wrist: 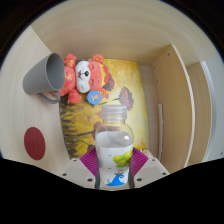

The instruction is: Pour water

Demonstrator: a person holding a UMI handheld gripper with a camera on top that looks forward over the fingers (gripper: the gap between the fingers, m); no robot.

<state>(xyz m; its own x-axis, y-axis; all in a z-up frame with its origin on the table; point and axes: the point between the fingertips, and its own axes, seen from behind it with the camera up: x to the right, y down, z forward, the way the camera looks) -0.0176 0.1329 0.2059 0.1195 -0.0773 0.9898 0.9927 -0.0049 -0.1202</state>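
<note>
2 purple pads [92, 160] of the tongs [118, 165] clamp a clear water bottle [114, 140] at lower centre. At upper left, a grey cup [43, 73] lies tipped on the tabletop [40, 115], beside a plush toy [85, 76].

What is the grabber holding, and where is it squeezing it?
The gripper holds a clear plastic water bottle. Its jaws press on the bottle's lower body from both sides, around the label, with the white cap pointing away toward the grey cup.
</note>
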